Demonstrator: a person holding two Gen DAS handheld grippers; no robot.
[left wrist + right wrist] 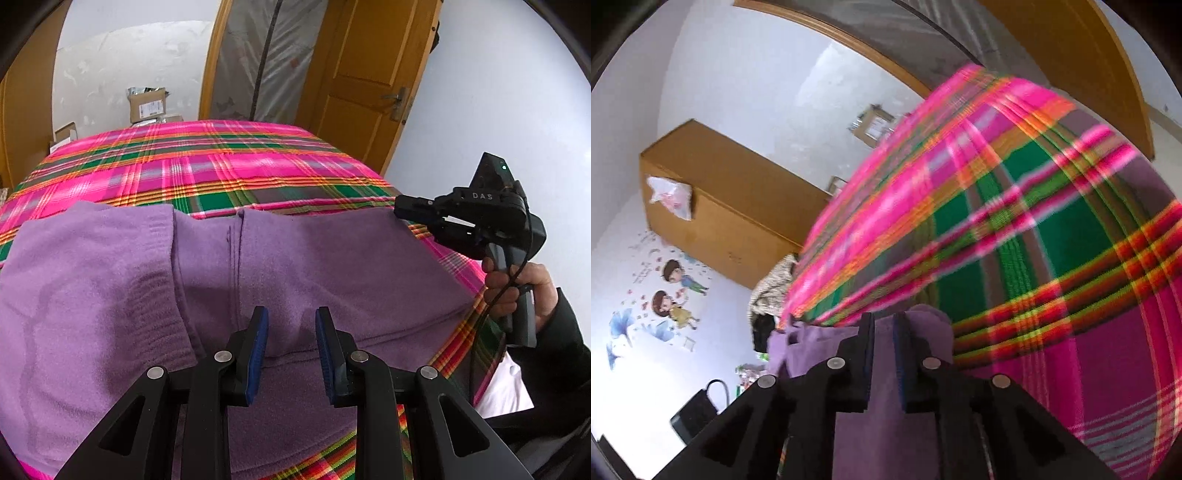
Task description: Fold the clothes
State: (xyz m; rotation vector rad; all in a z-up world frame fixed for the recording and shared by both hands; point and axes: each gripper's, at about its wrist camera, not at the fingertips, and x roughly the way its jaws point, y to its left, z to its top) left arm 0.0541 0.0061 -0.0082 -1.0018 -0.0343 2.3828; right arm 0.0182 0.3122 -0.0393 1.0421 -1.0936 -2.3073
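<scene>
Your plaid bedspread (pixel 221 173) fills the middle band of the left wrist view, and the purple sweater (pixel 295 258) lies spread on it across the lower half of that frame. One ribbed sleeve (pixel 122 266) is already folded over the body at the left; the right side still lies flat and unfolded toward the bed's edge, so by my reading you are early in the fold, with the other side and the lengthwise fold left.

Your right gripper (pixel 406 212), at the right edge of that frame, reaches the sweater's far right corner. In the right wrist view its fingers (pixel 866 354) are pinching purple cloth between them.

Your left gripper (pixel 291 332) sits low centre, fingers spread over the sweater, pressing on nothing.
</scene>
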